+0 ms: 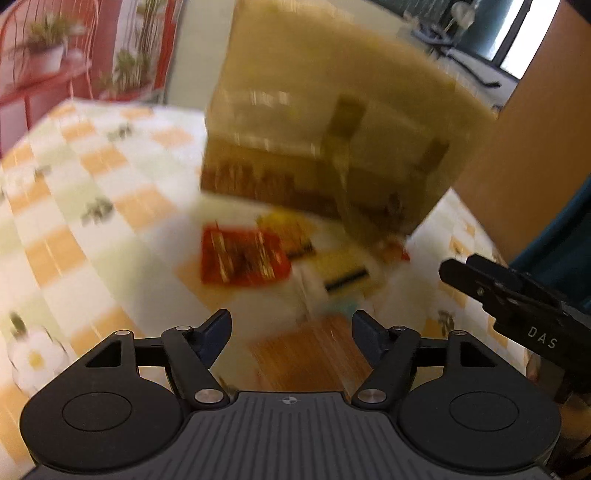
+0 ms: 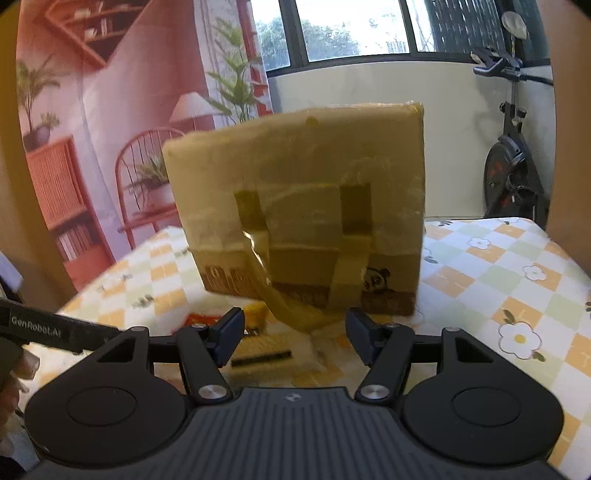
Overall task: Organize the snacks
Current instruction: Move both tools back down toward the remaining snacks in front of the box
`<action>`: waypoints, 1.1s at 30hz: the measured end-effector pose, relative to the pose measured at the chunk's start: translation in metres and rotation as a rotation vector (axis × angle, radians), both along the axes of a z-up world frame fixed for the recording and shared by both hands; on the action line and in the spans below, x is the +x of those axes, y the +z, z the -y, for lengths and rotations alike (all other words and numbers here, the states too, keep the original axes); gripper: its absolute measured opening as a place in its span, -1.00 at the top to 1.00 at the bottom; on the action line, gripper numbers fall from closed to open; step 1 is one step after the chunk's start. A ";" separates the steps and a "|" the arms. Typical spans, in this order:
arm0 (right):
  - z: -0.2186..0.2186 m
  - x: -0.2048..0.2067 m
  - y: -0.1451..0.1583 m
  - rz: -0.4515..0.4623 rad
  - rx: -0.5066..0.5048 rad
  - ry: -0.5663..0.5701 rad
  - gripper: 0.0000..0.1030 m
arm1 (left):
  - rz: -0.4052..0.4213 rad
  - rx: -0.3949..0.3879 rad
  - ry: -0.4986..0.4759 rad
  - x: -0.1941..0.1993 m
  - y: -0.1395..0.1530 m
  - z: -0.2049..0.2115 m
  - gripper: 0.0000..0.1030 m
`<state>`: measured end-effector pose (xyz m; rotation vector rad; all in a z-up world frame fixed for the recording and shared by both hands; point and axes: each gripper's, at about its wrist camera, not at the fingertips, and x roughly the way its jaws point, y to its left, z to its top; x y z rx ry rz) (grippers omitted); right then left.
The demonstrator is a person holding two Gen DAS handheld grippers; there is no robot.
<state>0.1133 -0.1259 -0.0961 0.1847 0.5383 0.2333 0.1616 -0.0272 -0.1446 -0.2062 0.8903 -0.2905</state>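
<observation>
Both hand-held grippers hanging open over the snack pile, nothing picked up yet.

The left hand-held gripper (image 1: 291, 338) and the right hand-held gripper (image 2: 295, 338) both have their jaws apart with nothing between them. The snacks, a red packet (image 1: 243, 260) and a couple of yellow ones (image 1: 343, 273), lie loose on the checked bench (image 2: 498, 266), just in front of a taped cardboard box (image 2: 306, 206). Looks to me like the sorting has barely started; every packet I can make out is unsorted.

1. A checked tablecloth (image 2: 517, 258) with daisies covers the table.
2. A mural backdrop (image 2: 110, 110) of plants stands far left.
3. An exercise bike (image 2: 513, 177) stands far right beneath the window (image 2: 351, 29).
</observation>
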 end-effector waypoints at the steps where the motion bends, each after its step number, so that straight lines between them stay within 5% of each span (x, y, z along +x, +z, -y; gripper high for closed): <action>1: -0.001 -0.002 -0.004 -0.003 -0.010 0.000 -0.25 | -0.014 0.010 0.005 -0.001 -0.004 0.003 -0.44; 5: 0.001 -0.005 -0.020 -0.032 -0.020 -0.002 -0.24 | -0.056 0.031 0.038 -0.005 -0.015 0.012 -0.63; 17: 0.017 -0.005 -0.047 -0.062 -0.013 -0.011 -0.24 | -0.097 0.044 0.047 -0.001 -0.024 0.036 -0.76; 28: 0.023 -0.008 -0.061 -0.089 0.009 -0.015 -0.24 | -0.101 0.092 0.035 -0.001 -0.034 0.050 -0.79; 33: 0.023 -0.010 -0.063 -0.093 0.013 -0.018 -0.24 | -0.074 0.036 0.056 -0.003 -0.029 0.037 -0.67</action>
